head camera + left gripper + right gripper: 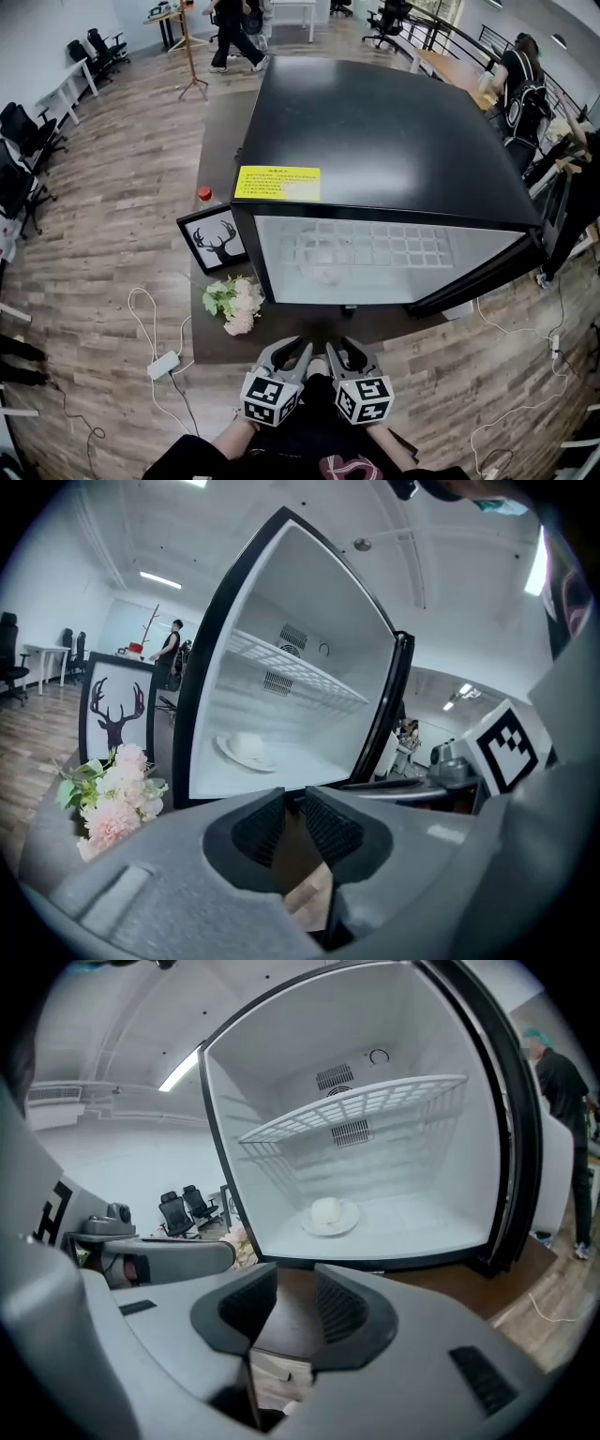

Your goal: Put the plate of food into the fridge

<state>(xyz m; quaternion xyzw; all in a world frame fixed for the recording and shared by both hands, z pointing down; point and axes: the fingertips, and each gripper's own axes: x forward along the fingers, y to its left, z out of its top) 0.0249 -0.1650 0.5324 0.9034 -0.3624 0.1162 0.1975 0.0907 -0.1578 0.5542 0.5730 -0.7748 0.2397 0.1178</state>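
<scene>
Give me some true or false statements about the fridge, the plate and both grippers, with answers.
The fridge stands open. True.
The plate of food sits on the wire shelf. False: it lies on the fridge floor, below the shelf.
The right gripper holds the plate. False: its jaws stand apart with nothing between them.
The left gripper is empty. True.
Outside the fridge, flowers lie beside a deer picture. True.
</scene>
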